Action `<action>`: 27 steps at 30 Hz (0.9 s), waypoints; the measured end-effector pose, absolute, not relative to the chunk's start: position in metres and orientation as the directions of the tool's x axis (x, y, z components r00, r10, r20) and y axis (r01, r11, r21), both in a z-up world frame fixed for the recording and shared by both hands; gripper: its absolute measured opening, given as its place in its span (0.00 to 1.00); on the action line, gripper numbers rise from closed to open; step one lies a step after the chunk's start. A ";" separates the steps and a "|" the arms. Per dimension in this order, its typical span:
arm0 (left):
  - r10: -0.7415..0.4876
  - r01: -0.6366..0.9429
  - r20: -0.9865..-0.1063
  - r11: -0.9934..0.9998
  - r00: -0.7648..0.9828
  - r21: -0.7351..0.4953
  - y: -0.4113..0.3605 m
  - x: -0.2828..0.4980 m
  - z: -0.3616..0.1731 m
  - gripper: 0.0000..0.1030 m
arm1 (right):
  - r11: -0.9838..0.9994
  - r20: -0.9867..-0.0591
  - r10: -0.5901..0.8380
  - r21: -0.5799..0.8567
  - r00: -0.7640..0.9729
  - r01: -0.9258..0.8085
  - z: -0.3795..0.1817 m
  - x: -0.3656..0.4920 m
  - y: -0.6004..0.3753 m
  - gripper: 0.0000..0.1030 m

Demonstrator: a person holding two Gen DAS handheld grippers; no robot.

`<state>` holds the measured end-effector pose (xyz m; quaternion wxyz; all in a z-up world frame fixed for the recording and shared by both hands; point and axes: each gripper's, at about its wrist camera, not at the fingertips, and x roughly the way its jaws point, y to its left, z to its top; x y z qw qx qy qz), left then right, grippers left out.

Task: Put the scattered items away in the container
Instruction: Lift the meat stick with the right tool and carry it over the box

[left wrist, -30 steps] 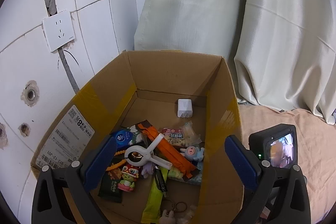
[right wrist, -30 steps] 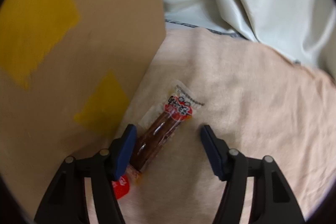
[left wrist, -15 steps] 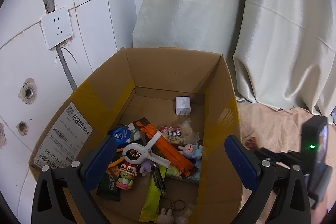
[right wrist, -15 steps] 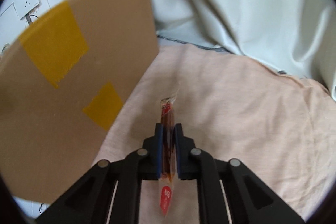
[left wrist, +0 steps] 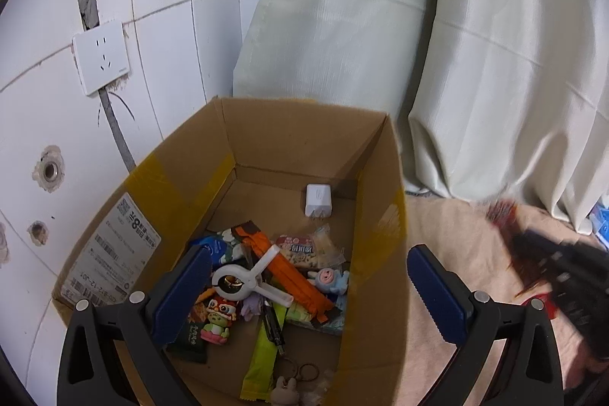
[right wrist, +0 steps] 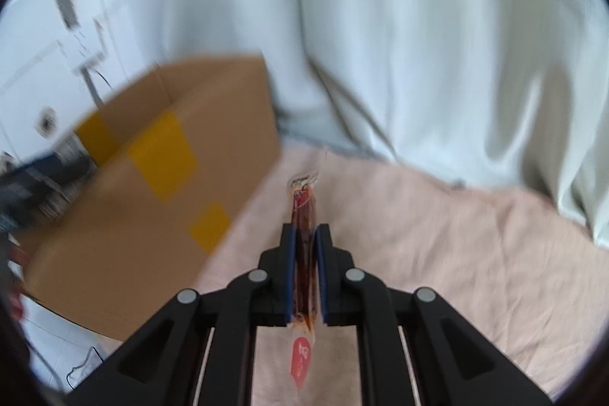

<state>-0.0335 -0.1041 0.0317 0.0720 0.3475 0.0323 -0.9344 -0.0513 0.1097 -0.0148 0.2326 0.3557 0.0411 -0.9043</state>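
Observation:
My right gripper (right wrist: 304, 234) is shut on a long sausage snack in a clear and red wrapper (right wrist: 303, 208), held edge-on in the air above the pink cloth (right wrist: 456, 253). The open cardboard box (right wrist: 160, 200) stands to its left. In the left wrist view the same box (left wrist: 380, 292) holds several small items: a white charger (left wrist: 319, 200), a white clamp (left wrist: 243, 282), an orange pouch (left wrist: 297, 276) and snack packs. My left gripper (left wrist: 308, 292) hangs open over the box's right wall with nothing between its fingers. The right gripper (left wrist: 533, 250) shows as a blur at the right.
A tiled wall with a white socket (left wrist: 101, 61) rises behind the box on the left. Pale curtains (left wrist: 475, 63) hang behind and to the right. The pink cloth (left wrist: 456, 227) covers the surface right of the box.
The right gripper closed on the sausage snack and lifted it off the cloth, rising until the box's top edge shows. The left gripper stayed almost still over the box.

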 end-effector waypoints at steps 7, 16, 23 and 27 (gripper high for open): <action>-0.113 0.160 -0.619 -0.987 -0.777 -0.020 -0.108 -0.024 0.055 1.00 | -0.844 -0.527 -0.490 0.088 -0.694 0.529 0.062 -0.027 0.094 0.12; -0.135 0.187 -0.572 -0.982 -0.809 -0.033 -0.133 -0.010 0.082 1.00 | -0.802 -0.460 -0.558 0.086 -0.690 0.591 0.096 -0.022 0.057 0.12; -0.140 0.201 -0.547 -0.978 -0.826 -0.053 -0.159 0.001 0.095 1.00 | -0.759 -0.446 -0.609 0.087 -0.656 0.646 0.109 -0.025 0.013 0.13; -0.128 0.201 -0.551 -0.977 -0.825 -0.075 -0.174 0.001 0.096 1.00 | -0.744 -0.453 -0.622 0.085 -0.639 0.663 0.109 -0.031 -0.009 0.13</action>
